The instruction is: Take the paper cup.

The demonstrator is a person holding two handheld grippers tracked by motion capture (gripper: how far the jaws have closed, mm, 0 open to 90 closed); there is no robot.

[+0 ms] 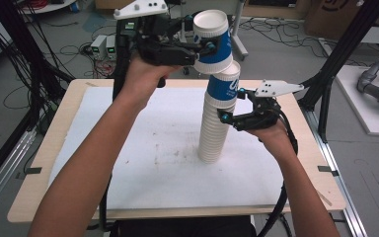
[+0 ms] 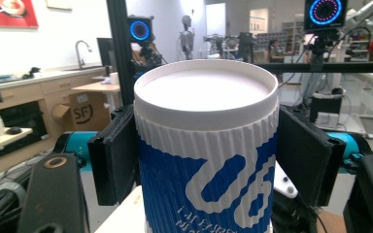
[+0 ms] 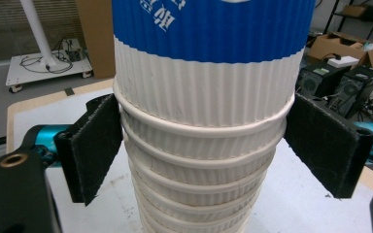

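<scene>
The tall stack of inverted paper cups point(image 1: 214, 129), light, ribbed and likely crushable, stands mid-table on the white mat point(image 1: 143, 148), the right gripper point(image 1: 230, 117) straddling its upper rims with jaws touching or nearly so, while the left gripper point(image 1: 203, 51) clamps the lifted top cup point(image 1: 211, 42) mid-wall.

White mat point(image 1: 128, 148) on wooden table point(image 1: 44, 168)

Left gripper point(image 1: 205, 49): raised high, arm outstretched, jaws clamped on the top cup point(image 1: 212, 42).
Right gripper point(image 1: 232, 106): lower, jaws pressed against the cup stack point(image 1: 214, 133).
</scene>
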